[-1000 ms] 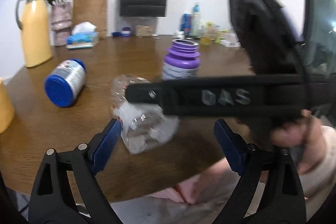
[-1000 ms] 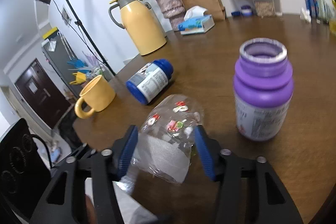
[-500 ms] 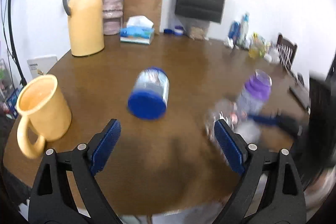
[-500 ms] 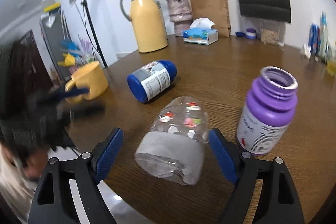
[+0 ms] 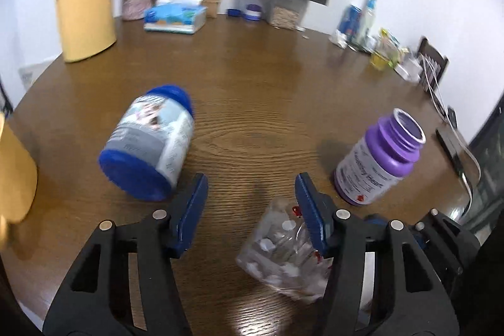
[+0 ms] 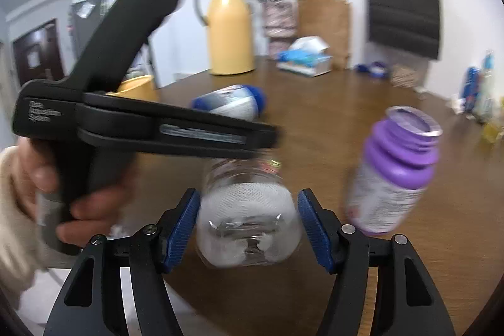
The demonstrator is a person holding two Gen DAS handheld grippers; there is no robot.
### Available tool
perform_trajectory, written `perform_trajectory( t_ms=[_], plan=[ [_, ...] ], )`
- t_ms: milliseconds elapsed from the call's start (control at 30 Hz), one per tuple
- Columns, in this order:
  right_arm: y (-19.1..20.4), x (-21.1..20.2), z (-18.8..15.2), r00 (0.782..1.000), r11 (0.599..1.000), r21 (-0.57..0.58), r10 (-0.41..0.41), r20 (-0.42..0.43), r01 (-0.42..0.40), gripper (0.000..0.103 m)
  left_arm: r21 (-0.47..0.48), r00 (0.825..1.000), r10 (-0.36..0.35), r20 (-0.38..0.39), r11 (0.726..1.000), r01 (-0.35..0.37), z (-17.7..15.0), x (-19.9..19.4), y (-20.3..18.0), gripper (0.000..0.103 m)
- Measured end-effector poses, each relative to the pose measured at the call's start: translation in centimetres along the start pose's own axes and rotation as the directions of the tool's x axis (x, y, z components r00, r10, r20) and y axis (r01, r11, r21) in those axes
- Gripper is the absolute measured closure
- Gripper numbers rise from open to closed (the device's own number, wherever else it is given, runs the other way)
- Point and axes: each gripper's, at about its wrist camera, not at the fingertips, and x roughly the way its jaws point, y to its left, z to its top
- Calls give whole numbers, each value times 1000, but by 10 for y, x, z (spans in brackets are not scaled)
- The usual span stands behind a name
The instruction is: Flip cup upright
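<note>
Clear cup (image 6: 249,219) lying between open right claw (image 6: 249,230), untouched

Two close, low claw-mounted views sharing the clear cup (image 5: 285,257) (image 6: 249,211).

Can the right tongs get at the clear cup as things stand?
Probably yes. The right tongs are open, with the clear cup lying on its side between the blue pads. The left tongs cross just above the cup and might crowd a lift.
</note>
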Motion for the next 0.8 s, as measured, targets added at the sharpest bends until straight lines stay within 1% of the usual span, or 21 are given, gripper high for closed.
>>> perform_trajectory(
  t_ms=[33, 67, 133, 200, 233, 300, 333, 400, 433, 467, 533, 567, 600, 633, 667, 700, 733, 767, 800],
  plan=[
    [-4, 0, 0, 1000, 1000, 12, -4, -2, 4, 27, -23, 1000, 3, 2, 1000, -3, -1, -2, 3, 49],
    [-7, -1, 0, 1000, 999, 20, -26, 2, 26, 27, -43, 1000, 18, 11, 999, -17, -4, -6, 6, 49],
    [-8, -2, -1, 998, 998, 19, -60, 11, 60, 26, -50, 997, 63, 38, 997, -61, -6, -11, 4, 49],
    [-11, -2, 0, 994, 994, 15, -110, 13, 109, 26, -40, 997, 71, 41, 997, -69, -13, -16, 3, 50],
    [-12, -2, -1, 992, 992, 25, -123, 13, 123, 26, -45, 995, 85, 50, 996, -83, -17, -20, 4, 50],
    [-17, -2, -1, 992, 991, 48, -126, 7, 125, 26, -28, 994, 96, 48, 995, -95, -21, -21, 0, 50],
    [-19, -2, -1, 990, 989, 57, -138, 9, 138, 26, -17, 992, 109, 57, 994, -108, -23, -22, -2, 50],
    [-21, -3, -4, 988, 986, 69, -154, 6, 153, 26, 10, 990, 131, 49, 991, -132, -24, -22, -7, 49],
    [-21, -4, -6, 988, 985, 79, -156, 2, 155, 26, 18, 991, 130, 45, 991, -131, -24, -24, -9, 49],
    [-22, -4, -6, 989, 985, 87, -151, 1, 150, 26, 19, 992, 113, 49, 993, -114, -22, -28, -10, 48],
    [-23, -7, -8, 988, 984, 90, -155, 3, 154, 26, 27, 996, 60, 69, 998, -62, -17, -36, -14, 42],
    [-23, -10, -8, 988, 984, 91, -156, 7, 155, 26, 44, 997, 9, 71, 999, -12, -15, -39, -17, 32],
    [-23, -12, -9, 988, 984, 94, -155, 10, 154, 26, 69, 997, -57, 56, 996, 53, -13, -41, -21, 19],
    [-24, -15, -10, 988, 984, 96, -155, 13, 153, 27, 102, 989, -149, 14, 984, 147, -11, -37, -27, 15],
    [-25, -18, -11, 988, 983, 95, -156, 14, 154, 27, 111, 979, -201, -22, 973, 202, -10, -32, -32, 13],
    [-27, -20, -13, 987, 983, 94, -159, 12, 157, 27, 110, 977, -208, -41, 971, 212, -10, -26, -34, 14],
    [-29, -23, -16, 986, 982, 91, -169, 6, 167, 27, 114, 979, -190, -69, 974, 197, -9, -17, -37, 14],
    [-31, -26, -18, 984, 980, 87, -181, 0, 180, 27, 137, 985, -140, -104, 979, 154, -8, -4, -42, 15],
    [-33, -28, -19, 982, 979, 84, -188, -5, 188, 26, 155, 987, -114, -117, 979, 132, -7, 4, -45, 17]
  ],
)
